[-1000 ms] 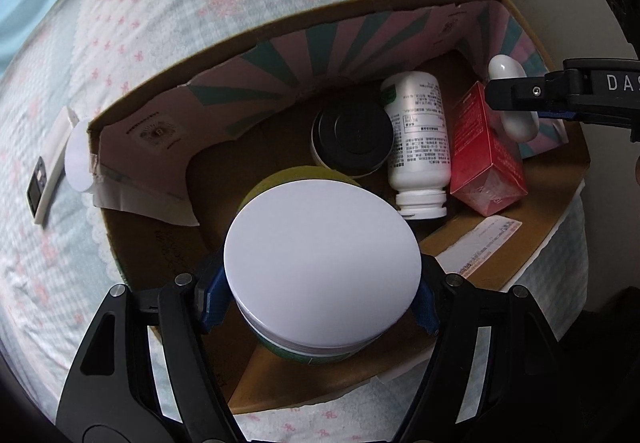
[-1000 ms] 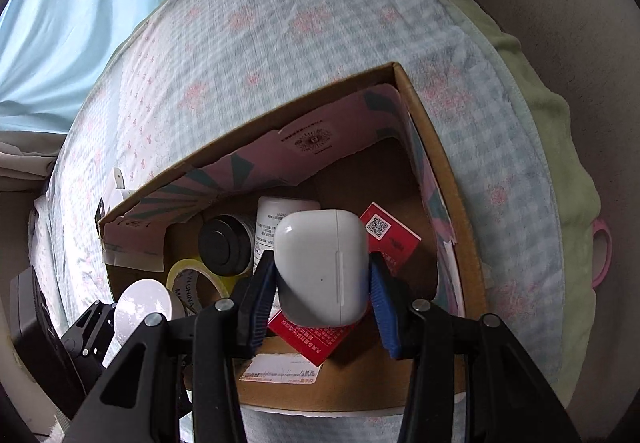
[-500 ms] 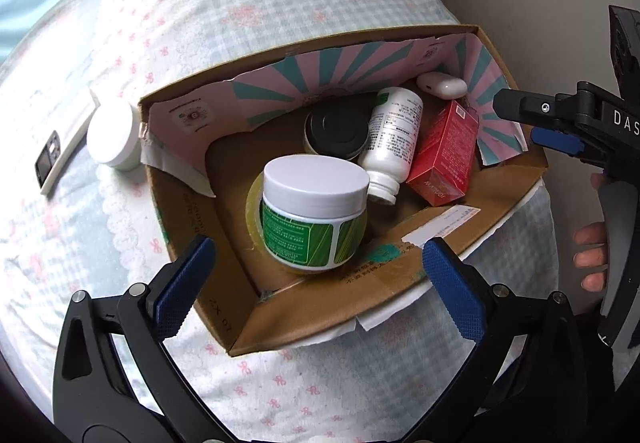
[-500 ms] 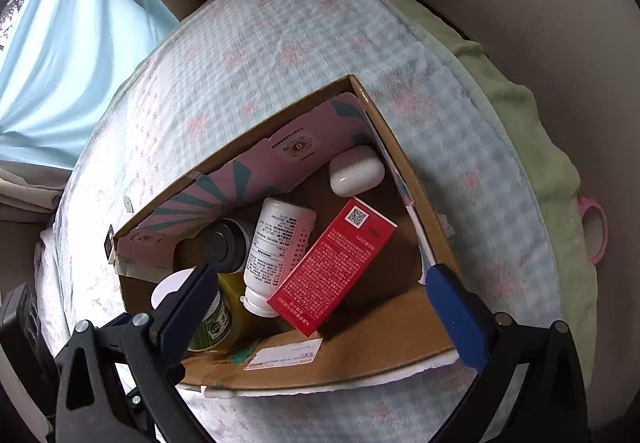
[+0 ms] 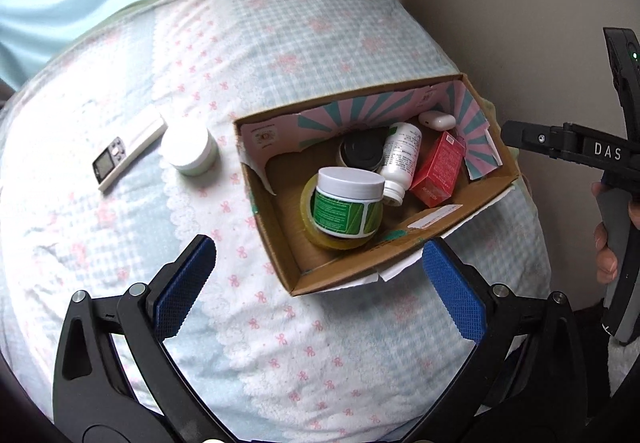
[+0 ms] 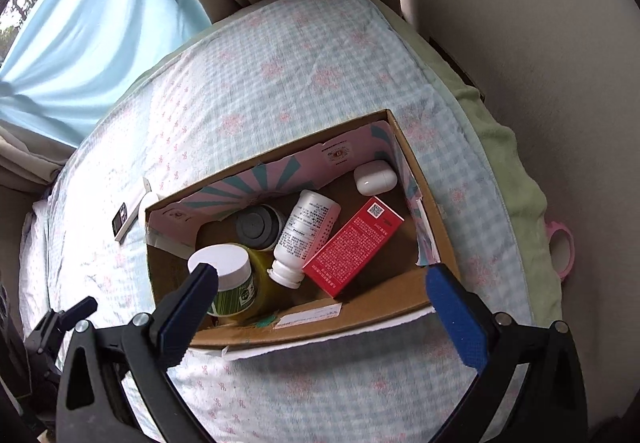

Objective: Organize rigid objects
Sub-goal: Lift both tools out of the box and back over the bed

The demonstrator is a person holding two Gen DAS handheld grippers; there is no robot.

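Left tongs (image 5: 316, 285) just opened, empty; green-label jar (image 5: 347, 201) now sits on the tape roll (image 5: 320, 231) in the cardboard box (image 5: 276, 239). Small white jar (image 5: 191, 155) and remote (image 5: 128, 152) remain on the bed.

Right tongs (image 6: 320, 309) just opened too, empty; earbud case (image 6: 375, 177) dropped in the far corner.

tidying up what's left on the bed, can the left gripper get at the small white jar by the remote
Probably yes: the left gripper is open and empty, and the white jar stands upright on the bedspread outside the box, beside the remote, with nothing over it.
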